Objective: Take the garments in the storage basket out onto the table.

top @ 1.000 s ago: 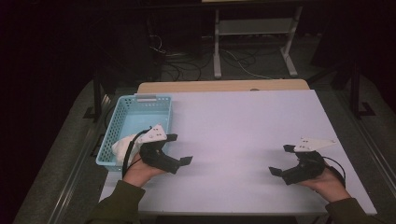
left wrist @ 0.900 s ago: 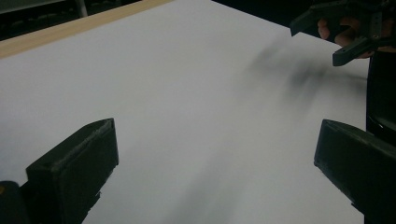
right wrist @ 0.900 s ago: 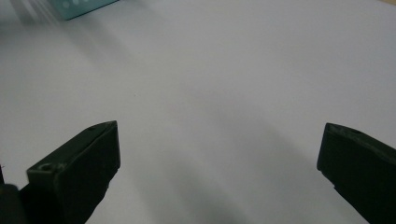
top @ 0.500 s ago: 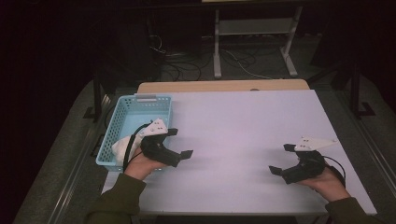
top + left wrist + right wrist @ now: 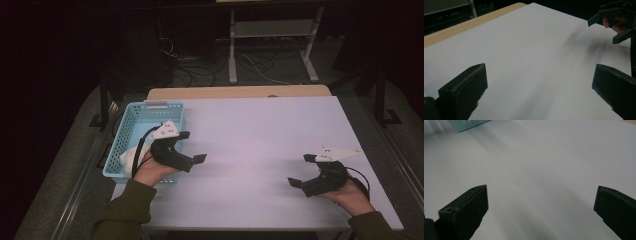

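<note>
Bench [image 5: 260, 135] space takes up most of what we see, a wide white top with a strip of bare wood along its far edge. Next in size is the blue basket [image 5: 131, 127], which sits at the left edge of the bench and holds a white cloth [image 5: 131, 156] bunched in its near end. Our left tongs [image 5: 192, 147] hang just beside the basket's right wall, near the cloth, their jaws set wide apart with nothing between them; in the left gripper view they frame bare white surface. Our right tongs [image 5: 300, 170] rest well apart from them, near the right front corner of the bench, jaws likewise spread and holding nothing, pointing toward the basket, whose corner [image 5: 469, 125] we catch in the right gripper view.
</note>
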Demonstrator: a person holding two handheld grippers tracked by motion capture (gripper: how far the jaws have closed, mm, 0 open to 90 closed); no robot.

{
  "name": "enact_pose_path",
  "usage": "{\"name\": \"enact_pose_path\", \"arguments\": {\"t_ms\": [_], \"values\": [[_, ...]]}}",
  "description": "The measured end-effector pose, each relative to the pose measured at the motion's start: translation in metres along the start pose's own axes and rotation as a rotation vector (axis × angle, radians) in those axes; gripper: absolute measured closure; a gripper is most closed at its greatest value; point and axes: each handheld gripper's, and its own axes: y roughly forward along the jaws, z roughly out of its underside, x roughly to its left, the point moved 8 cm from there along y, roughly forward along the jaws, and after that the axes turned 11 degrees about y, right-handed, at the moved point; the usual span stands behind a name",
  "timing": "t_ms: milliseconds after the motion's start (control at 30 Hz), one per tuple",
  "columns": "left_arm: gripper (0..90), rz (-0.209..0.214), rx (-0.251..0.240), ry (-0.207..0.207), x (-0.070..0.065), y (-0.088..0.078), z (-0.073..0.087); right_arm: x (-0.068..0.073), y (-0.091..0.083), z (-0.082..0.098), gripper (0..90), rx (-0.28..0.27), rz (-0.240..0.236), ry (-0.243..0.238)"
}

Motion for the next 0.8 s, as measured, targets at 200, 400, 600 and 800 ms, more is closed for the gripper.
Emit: {"name": "enact_pose_path", "arguments": {"t_ms": [200,400,600,800], "values": [[0.0,-0.006,0.005,-0.002,0.007,0.003,-0.001,0.0,0.0,0.0,0.0,-0.001,-0.001,-0.001],[0.0,-0.013,0.003,0.003,0.014,0.004,-0.003,0.0,0.0,0.0,0.0,0.002,-0.002,0.002],[0.0,-0.015,0.0,0.001,0.02,0.005,-0.006,0.0,0.0,0.0,0.0,0.0,-0.001,0.003],[0.0,-0.017,0.006,-0.006,0.025,0.009,-0.003,0.0,0.0,0.0,0.0,0.001,-0.001,0.003]]}}
